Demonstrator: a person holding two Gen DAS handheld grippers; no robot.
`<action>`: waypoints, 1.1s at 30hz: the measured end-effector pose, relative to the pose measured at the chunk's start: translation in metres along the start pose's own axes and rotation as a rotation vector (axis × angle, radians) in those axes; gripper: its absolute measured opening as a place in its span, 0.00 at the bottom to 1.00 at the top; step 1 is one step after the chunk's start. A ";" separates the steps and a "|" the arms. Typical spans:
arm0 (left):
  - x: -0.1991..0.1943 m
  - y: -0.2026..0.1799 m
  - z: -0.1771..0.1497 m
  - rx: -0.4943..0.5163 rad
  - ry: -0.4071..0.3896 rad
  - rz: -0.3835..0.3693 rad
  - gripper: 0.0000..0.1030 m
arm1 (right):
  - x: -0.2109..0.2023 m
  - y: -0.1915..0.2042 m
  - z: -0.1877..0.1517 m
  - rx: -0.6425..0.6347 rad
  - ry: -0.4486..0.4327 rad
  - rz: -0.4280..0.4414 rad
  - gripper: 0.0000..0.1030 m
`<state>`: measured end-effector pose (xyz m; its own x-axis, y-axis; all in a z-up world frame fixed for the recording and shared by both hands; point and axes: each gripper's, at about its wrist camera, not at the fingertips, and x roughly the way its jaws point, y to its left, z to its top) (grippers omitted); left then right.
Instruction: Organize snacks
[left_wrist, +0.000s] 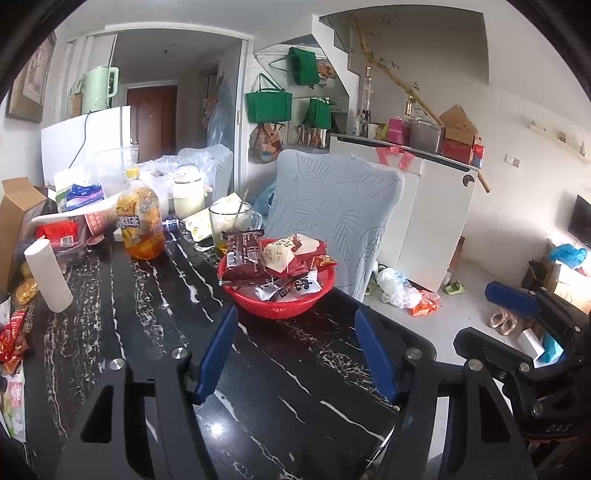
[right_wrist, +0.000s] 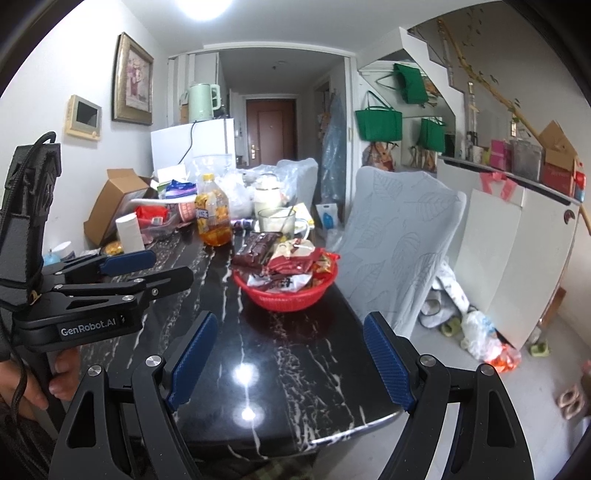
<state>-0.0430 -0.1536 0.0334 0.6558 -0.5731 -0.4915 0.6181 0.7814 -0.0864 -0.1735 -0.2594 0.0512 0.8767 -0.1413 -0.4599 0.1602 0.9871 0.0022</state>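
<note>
Left wrist view: the left gripper (left_wrist: 295, 354) hangs with jaws apart and nothing between them, over a bare stretch of glossy black marble-look table (left_wrist: 155, 332). Plenty of free room in front, and the table's rounded edge drops off on the right. The round red plastic basket (left_wrist: 277, 302), heaped with crinkly snack packets (left_wrist: 243, 254), sits just ahead near that edge, close to a fabric-covered chair (left_wrist: 332, 206). A drink bottle (left_wrist: 140, 221), glass mug (left_wrist: 231, 221) and paper roll (left_wrist: 48, 273) crowd the far left.

Right wrist view: the right gripper (right_wrist: 291, 362) is also spread wide and empty, above the table's near corner. The basket (right_wrist: 284, 295) sits straight ahead, and the left gripper (right_wrist: 140, 266) pokes in from the left.
</note>
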 end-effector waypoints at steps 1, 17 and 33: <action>0.001 -0.001 0.000 0.000 0.001 -0.001 0.63 | 0.000 0.000 0.000 0.001 0.003 -0.002 0.80; -0.005 -0.005 0.007 -0.008 -0.005 0.074 0.63 | 0.000 -0.007 -0.003 0.024 0.024 -0.021 0.80; -0.004 -0.007 0.001 0.002 0.005 0.097 0.63 | 0.002 -0.008 -0.006 0.016 0.033 -0.035 0.83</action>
<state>-0.0499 -0.1566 0.0368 0.7104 -0.4934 -0.5019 0.5527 0.8326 -0.0361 -0.1758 -0.2667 0.0456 0.8548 -0.1733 -0.4891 0.1983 0.9801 -0.0008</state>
